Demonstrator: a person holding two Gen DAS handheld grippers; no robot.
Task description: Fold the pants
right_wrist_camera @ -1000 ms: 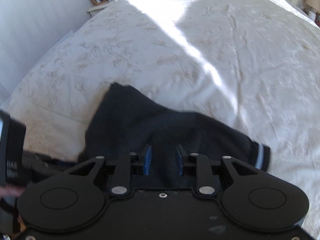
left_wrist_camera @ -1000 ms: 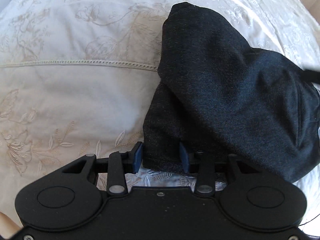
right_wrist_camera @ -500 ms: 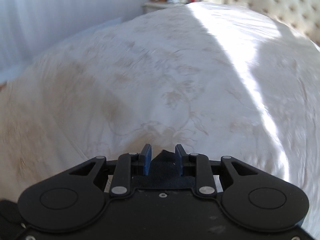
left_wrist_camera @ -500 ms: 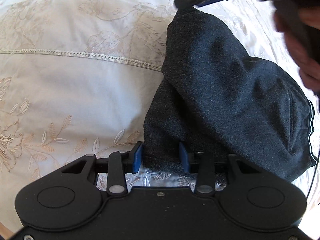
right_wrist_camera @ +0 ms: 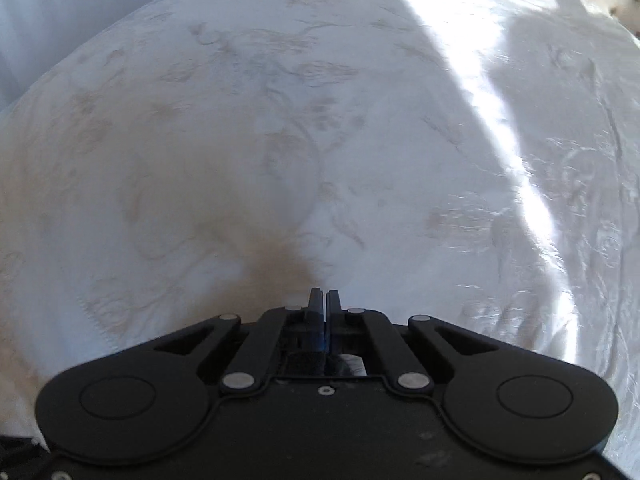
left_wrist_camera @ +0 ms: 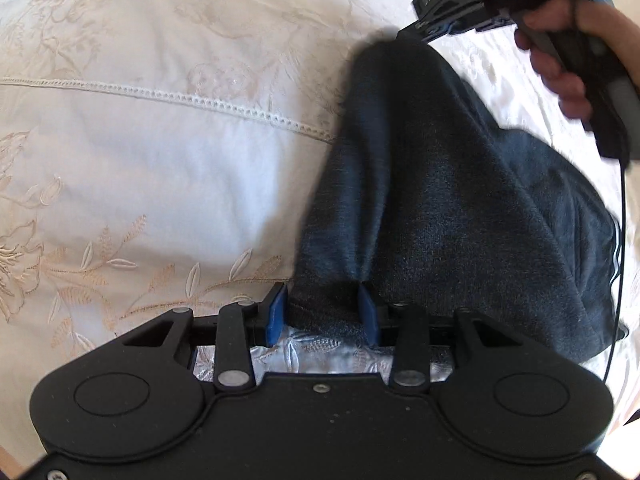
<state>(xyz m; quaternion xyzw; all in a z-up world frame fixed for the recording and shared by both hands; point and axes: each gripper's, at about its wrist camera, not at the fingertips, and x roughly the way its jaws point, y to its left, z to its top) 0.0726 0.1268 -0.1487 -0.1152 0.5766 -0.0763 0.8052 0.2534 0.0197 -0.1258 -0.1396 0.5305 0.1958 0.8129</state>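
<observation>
From my left wrist cam, far left is the cream embroidered bedspread (left_wrist_camera: 160,152) with a lace seam (left_wrist_camera: 224,101) running across it and leafy stitching nearer the camera. Moving right, my left gripper (left_wrist_camera: 322,314) has its jaws spread, blue pads (left_wrist_camera: 276,314) on either side of the near edge of the dark grey pants (left_wrist_camera: 460,208). The cloth sits between the pads but they don't look clamped on it, it just rests in the gap. The pants lie bunched on the bed, running from the jaws up and away toward the top right, with one fold drawn up to a point. At that point, top right, the right gripper (left_wrist_camera: 430,32) has the far tip of the fabric, and the right hand (left_wrist_camera: 560,56) is wrapped round its handle, a thin black cable (left_wrist_camera: 619,240) hanging down past it.

Right wrist cam: mostly bedspread again (right_wrist_camera: 280,140), a sunlit band (right_wrist_camera: 500,100) on the right side. The right gripper (right_wrist_camera: 323,300) has its jaws pressed together, and a bit of dark cloth (right_wrist_camera: 304,362) shows just behind the fingers, so it's pinching the pants.
</observation>
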